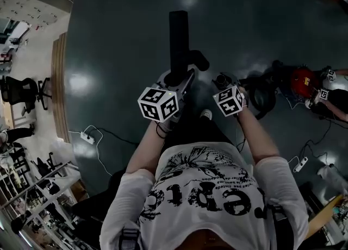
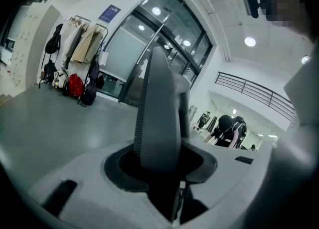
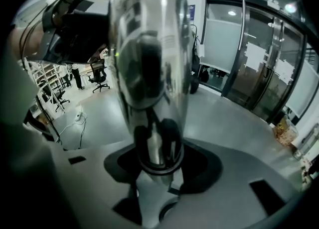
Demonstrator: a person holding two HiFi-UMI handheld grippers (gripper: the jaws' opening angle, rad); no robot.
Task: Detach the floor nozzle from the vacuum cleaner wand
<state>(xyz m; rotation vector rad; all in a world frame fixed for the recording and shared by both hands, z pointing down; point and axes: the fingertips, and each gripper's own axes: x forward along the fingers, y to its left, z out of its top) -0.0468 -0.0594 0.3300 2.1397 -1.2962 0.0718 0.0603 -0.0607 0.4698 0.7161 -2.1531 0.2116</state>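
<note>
In the head view the black floor nozzle [image 1: 178,34] stands out ahead of my hands, its neck [image 1: 199,58] bending towards the right. My left gripper [image 1: 176,77] is shut on the nozzle's near end. In the left gripper view the nozzle is a dark grey slab with a ribbed edge [image 2: 158,118] rising between the jaws. My right gripper [image 1: 222,82] is shut on the shiny chrome wand [image 3: 149,68], which fills the right gripper view. The place where wand and nozzle meet is hidden between the two grippers.
A dark glossy floor [image 1: 125,42] lies below. A second person's arms with marker cubes work at a red vacuum [image 1: 302,79] on the right. A black hose [image 1: 262,95] lies near my right hand. Power strips [image 1: 87,136] and cables trail on the floor; an office chair [image 1: 20,89] stands far left.
</note>
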